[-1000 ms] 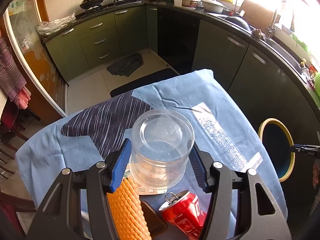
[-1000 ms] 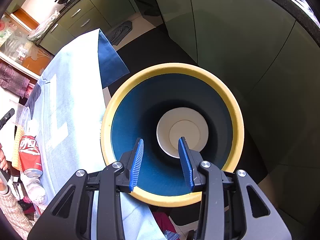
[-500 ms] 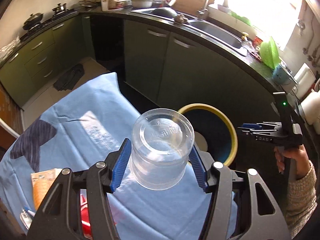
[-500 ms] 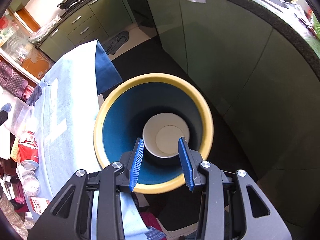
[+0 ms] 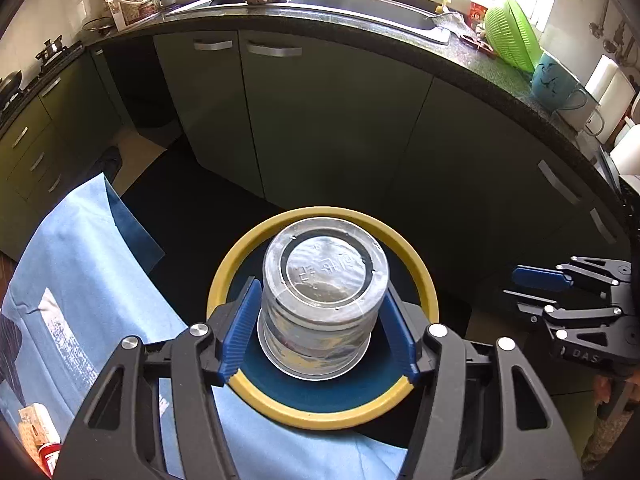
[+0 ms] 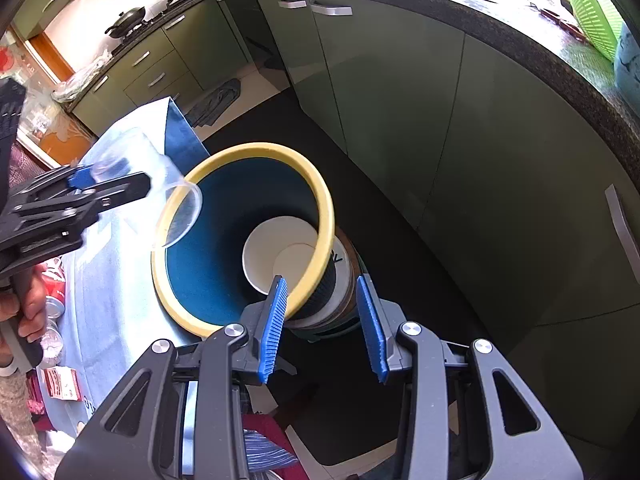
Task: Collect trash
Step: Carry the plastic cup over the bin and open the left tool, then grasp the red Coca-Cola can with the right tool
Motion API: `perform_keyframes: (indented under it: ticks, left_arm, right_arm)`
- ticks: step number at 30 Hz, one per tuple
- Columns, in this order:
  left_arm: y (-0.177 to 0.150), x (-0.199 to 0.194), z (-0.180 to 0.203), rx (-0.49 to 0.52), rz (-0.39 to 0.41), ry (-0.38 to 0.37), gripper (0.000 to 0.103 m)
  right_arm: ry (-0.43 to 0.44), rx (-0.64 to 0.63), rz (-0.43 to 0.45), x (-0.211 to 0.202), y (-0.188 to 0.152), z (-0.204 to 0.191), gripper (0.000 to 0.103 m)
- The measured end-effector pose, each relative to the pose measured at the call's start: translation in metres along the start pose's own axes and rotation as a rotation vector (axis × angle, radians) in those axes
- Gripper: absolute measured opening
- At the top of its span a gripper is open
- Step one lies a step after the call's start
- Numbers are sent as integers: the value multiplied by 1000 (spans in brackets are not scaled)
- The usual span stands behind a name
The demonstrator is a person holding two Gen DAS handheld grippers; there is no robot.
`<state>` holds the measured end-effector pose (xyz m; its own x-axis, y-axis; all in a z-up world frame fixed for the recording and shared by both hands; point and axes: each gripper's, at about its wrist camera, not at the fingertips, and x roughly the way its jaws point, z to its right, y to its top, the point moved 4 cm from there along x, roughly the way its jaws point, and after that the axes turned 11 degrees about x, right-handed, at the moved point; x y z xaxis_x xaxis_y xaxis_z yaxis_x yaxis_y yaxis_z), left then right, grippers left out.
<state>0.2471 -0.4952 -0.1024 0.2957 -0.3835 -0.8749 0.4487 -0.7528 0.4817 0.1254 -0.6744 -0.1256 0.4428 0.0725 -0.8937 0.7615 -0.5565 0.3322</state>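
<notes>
My left gripper (image 5: 320, 330) is shut on a clear plastic container (image 5: 322, 298) and holds it bottom-forward right over the mouth of the yellow-rimmed blue trash bin (image 5: 256, 396). In the right wrist view the same container (image 6: 140, 176) hangs at the bin's near rim (image 6: 320, 196), held by the left gripper (image 6: 96, 188). A white paper bowl (image 6: 276, 256) lies inside the bin. My right gripper (image 6: 322, 326) is open and empty, off to the right of the bin; it also shows in the left wrist view (image 5: 532, 284).
A table with a blue cloth (image 5: 80, 292) stands left of the bin, with a red can (image 6: 54, 292) and small cartons (image 6: 60, 384) on it. Dark green kitchen cabinets (image 5: 320, 132) and a counter with a sink (image 5: 360, 4) curve behind. The floor around the bin is dark.
My left gripper has carried the clear container from the table rightwards to above the bin. My right gripper has pulled back from over the bin to its right side.
</notes>
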Motion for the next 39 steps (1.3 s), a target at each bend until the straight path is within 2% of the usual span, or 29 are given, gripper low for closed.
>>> perform_keyframes:
  ticks: [2, 4, 9, 16, 20, 24, 27, 32, 35, 36, 39]
  left_arm:
    - [4, 4, 4, 8, -7, 6, 63]
    - [6, 0, 5, 17, 2, 10, 64]
    - [4, -31, 0, 30, 49, 17, 70]
    - [-29, -92, -21, 0, 107, 11, 73]
    - [-67, -141, -47, -52, 146, 38, 77]
    - [-117, -190, -80, -113, 173, 131, 85]
    - [-160, -221, -108, -192, 171, 172, 86]
    - [-227, -254, -148, -298, 153, 251, 87]
    - [-264, -268, -164, -356, 141, 285, 87]
    - [-276, -272, -167, -379, 139, 291, 87]
    - [-305, -283, -173, -425, 130, 309, 87]
  right_arm:
    - [-5, -1, -1, 3, 1, 2, 37]
    - [-5, 1, -4, 5, 2, 4, 37]
    - [-3, -11, -15, 12, 4, -5, 37]
    - [7, -86, -29, 9, -8, -44, 37]
    - [31, -150, -37, 5, -17, -79, 37]
    - [82, -241, -77, 6, -30, -126, 37]
    - [138, -330, -124, 8, -49, -168, 37]
    - [187, -492, -185, 14, -86, -242, 37]
    - [248, -518, -248, 21, -104, -287, 38]
    - [270, -519, -269, 24, -109, -302, 40]
    - [278, -567, -295, 35, -118, -355, 45]
